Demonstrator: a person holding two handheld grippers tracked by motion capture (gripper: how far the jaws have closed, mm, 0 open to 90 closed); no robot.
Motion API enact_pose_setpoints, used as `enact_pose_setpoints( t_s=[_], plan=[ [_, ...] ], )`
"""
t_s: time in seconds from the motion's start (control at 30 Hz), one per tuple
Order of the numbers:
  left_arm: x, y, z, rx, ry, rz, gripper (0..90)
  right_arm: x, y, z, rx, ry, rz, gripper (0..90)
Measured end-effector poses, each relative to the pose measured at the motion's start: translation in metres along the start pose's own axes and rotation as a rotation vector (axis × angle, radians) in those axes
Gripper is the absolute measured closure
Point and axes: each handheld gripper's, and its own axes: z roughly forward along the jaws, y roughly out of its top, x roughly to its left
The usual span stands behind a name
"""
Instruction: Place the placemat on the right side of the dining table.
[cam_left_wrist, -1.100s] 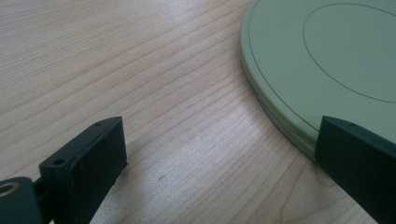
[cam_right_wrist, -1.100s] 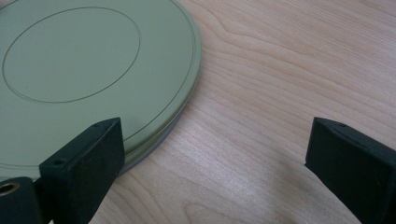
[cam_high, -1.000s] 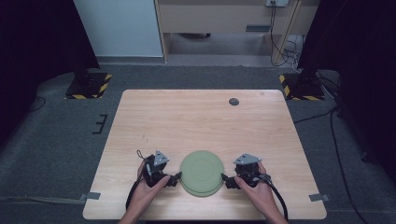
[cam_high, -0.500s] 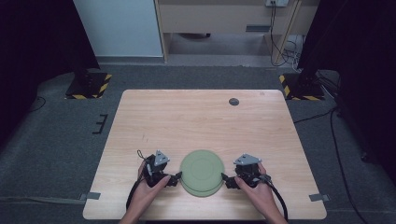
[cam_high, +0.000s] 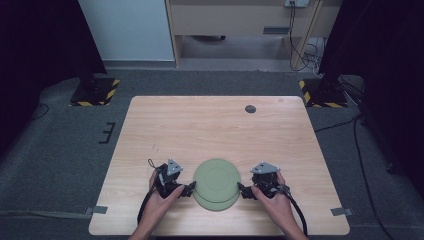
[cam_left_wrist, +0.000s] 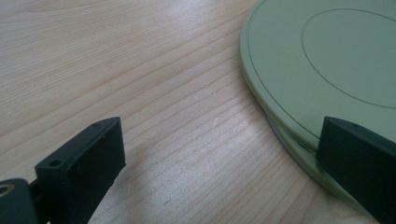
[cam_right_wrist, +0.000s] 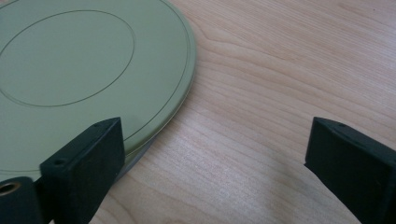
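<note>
Wooden table (cam_high: 200, 130), green plates (cam_high: 216, 181) stacked btwn left gripper (cam_high: 189, 190) & right gripper (cam_high: 243, 190), both jaws spread wide, nothing held.

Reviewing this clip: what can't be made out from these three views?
- Green plates: the left gripper view shows a second rim under the top one; whether more lie beneath is hidden by the top plate.
- Small dark round thing at the table's far edge, high view: too small to identify.
- Left gripper and right gripper: jaws stand open; whether either touches a plate rim cannot be told, since each gripper view's bottom edge cuts the jaws off.
</note>
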Motion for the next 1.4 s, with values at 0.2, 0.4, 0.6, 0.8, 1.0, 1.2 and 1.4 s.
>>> enact_pose_setpoints(
  t_s=[0.2, 0.4, 0.6, 0.8, 1.0, 1.2, 1.4],
  plan=[
    [-0.0025, -0.0010, -0.0011, 0.003, 0.004, 0.010, 2.7, 0.0045, -0.0018, -0.0036, 0.000, 0.016, -0.015, 7.1],
    [-0.0024, 0.0014, 0.0017, -0.006, 0.029, 0.013, 1.2, 0.0020, 0.0004, 0.0002, -0.001, 0.004, -0.008, 4.0],
    [-0.0038, 0.0007, 0.0003, -0.002, 0.015, 0.012, 3.0, 0.0032, 0.0016, -0.0009, 0.002, -0.002, -0.015, 7.1],
    [-0.0057, 0.0016, 0.0010, -0.006, 0.030, 0.021, 1.6, 0.0057, 0.0003, -0.0008, 0.007, -0.001, -0.021, 5.0],
    [-0.0061, 0.0030, 0.0022, -0.018, 0.041, 0.017, 2.9, 0.0034, 0.0033, 0.0025, 0.000, -0.019, -0.019, 5.0],
    [-0.0091, 0.0005, 0.0002, -0.008, 0.015, 0.027, 3.3, 0.0055, 0.0001, -0.0003, 0.008, 0.000, -0.024, 7.2],
    [-0.0085, 0.0040, 0.0040, -0.013, 0.040, 0.024, 1.6, 0.0040, 0.0035, 0.0037, 0.008, -0.015, -0.019, 4.6]
  ],
)
